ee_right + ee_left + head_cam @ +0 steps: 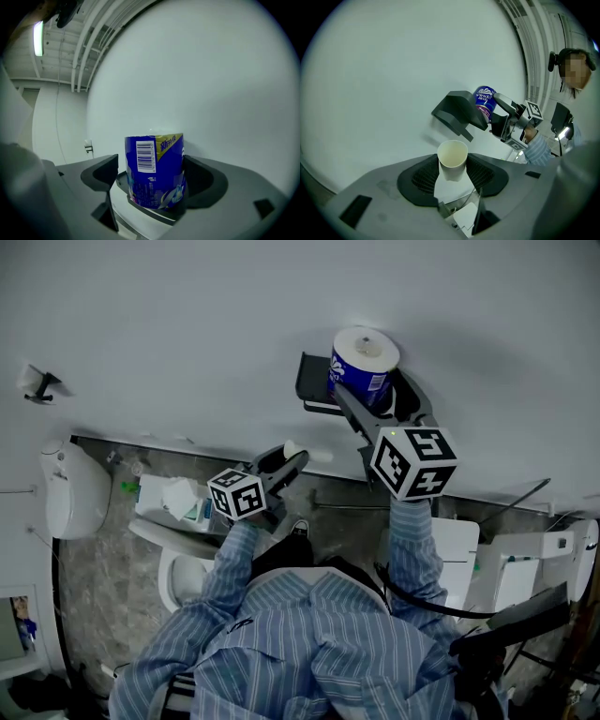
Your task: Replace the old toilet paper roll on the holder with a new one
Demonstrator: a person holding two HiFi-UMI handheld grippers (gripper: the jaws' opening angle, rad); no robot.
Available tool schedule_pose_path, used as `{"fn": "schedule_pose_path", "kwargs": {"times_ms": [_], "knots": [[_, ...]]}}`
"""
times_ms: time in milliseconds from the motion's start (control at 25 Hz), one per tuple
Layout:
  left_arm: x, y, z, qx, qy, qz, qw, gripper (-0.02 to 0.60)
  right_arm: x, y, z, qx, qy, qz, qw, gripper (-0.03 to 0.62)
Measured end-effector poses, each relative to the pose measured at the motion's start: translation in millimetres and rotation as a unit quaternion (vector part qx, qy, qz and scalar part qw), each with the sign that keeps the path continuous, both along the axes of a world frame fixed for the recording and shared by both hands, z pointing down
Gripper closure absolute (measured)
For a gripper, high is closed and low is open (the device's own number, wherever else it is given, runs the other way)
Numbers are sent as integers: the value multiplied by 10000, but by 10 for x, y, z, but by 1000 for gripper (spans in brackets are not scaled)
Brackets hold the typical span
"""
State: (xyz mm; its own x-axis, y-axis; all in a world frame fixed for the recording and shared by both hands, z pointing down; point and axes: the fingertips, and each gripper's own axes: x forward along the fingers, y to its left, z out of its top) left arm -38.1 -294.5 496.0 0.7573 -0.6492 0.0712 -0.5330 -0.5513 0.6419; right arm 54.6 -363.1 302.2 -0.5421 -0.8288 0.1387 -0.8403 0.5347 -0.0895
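Tube (pixel 453 157) first: bare pale cardboard, thin-walled, mouth a little out of round, with a tail of white paper under it. Left gripper (pixel 453 172) is closed on it, jaws part-way in, ribbed dark pads pressing both sides, tube upright.

Right gripper (pixel 153 177) further out: jaws spread wide with the roll (pixel 153 157) standing between them. We see a gap at one pad, so nothing is gripped.

Roll stands on end on top of the holder (pixel 315 381). It is a plump cylinder in a glossy blue printed wrapper with a barcode, and its white end faces up.

Holder: dark, matte, angular, fixed to a plain smooth pale wall (pixel 187 334).

We judge the old roll is already off and the new one parked, not mounted. The next move calls for the right jaws to close squarely on the roll. The film is slick and the paper under it soft, so the grip should be firm without crushing. Wrapper likely comes off first.
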Motion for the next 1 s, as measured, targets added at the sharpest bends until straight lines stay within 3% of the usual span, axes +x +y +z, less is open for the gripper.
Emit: {"fn": "schedule_pose_path", "kwargs": {"times_ms": [200,1000], "knots": [[-7,-16,17,-4,39,26,10000,399,-39,-193,51,-59,509,380,9980,177],[168,-94,-19,73,76,305,9995,399,-48,-200,21,258,305,154,9991,174]]}}
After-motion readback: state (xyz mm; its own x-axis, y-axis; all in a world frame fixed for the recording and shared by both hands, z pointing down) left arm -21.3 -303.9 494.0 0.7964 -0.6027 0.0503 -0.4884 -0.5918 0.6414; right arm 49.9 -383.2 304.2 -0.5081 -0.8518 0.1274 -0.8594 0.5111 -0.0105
